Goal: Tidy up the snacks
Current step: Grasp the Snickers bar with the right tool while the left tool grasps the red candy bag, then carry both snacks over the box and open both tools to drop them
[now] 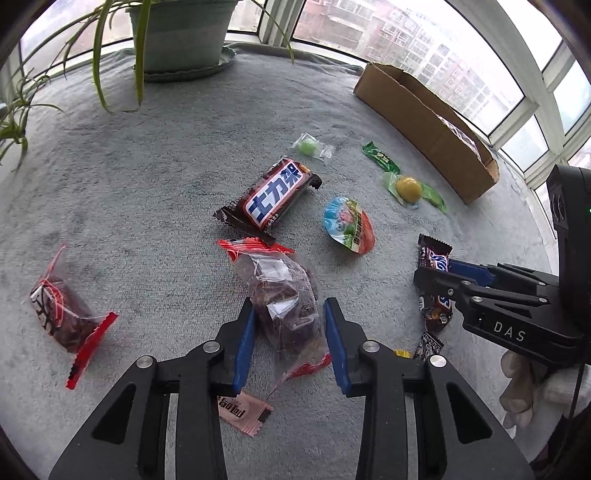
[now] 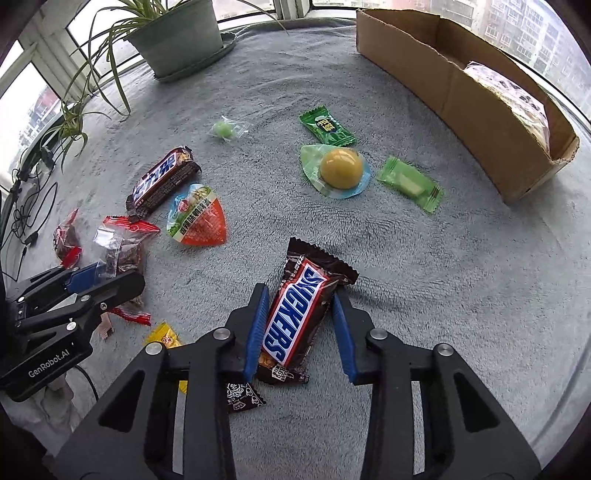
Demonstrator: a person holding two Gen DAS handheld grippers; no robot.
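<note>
A soft grey blanket covers a ledge by big windows, and a green plant pot stands at the back. Snacks lie all over the blanket. The left gripper points down and its blue fingers squeeze a clear bag of dark snacks with red ends. The right gripper points down too, and its blue fingers pinch a brown Snickers bar that rests on the blanket. Another Snickers bar with white Chinese letters lies in the middle, just beside an orange and blue cone-shaped packet. A yellow jelly cup sits between a dark green candy and a light green candy. A small round green sweet lies farther back. A second clear bag with red ends lies off to the left. A long cardboard box stands at the right, with one wrapped pack inside.
</note>
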